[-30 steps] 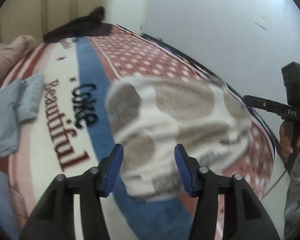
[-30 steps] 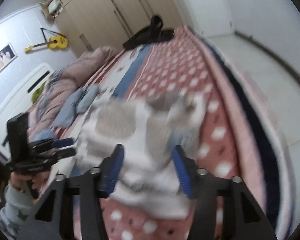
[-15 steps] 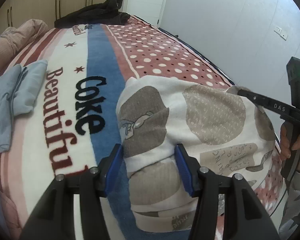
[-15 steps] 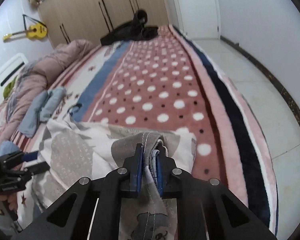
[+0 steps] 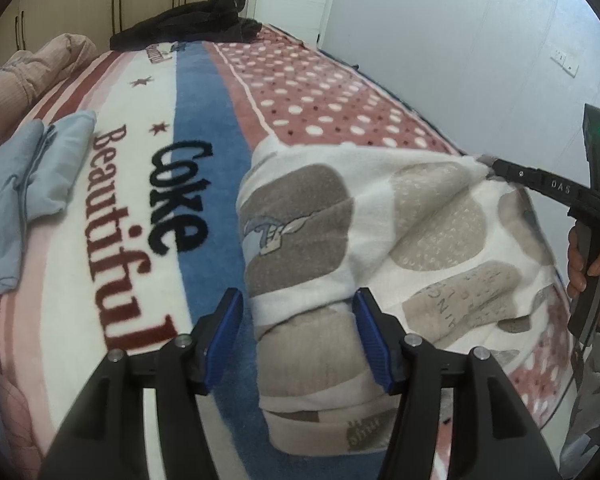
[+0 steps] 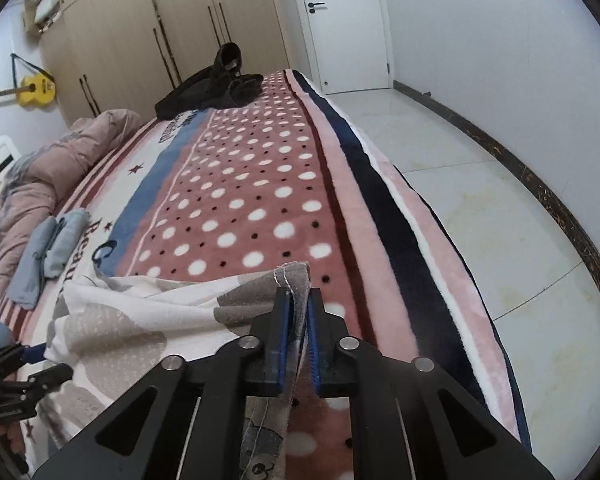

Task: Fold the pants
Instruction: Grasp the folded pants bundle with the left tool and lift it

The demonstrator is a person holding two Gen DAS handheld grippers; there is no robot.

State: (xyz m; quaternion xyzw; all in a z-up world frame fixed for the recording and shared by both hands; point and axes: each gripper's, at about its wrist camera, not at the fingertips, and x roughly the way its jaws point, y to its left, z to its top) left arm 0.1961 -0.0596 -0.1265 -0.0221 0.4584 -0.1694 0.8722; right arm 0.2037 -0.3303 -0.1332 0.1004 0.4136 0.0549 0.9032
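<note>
Left wrist view: the cream fleece pants with taupe patches (image 5: pixel 364 236) lie bunched on the striped, polka-dotted bed blanket (image 5: pixel 308 92), just right of its blue stripe. The left gripper (image 5: pixel 298 328) straddles a rolled fold, jaws about half wide; the right pad touches the cloth, the left stands clear. Judging by the loose heap, folding has barely begun.

Right wrist view: the right gripper (image 6: pixel 298 334) is clamped on a stitched taupe edge, lifting it. Only this view shows the floor and the yellow guitar (image 6: pixel 34 89); only the other shows the blanket's lettering.
</note>
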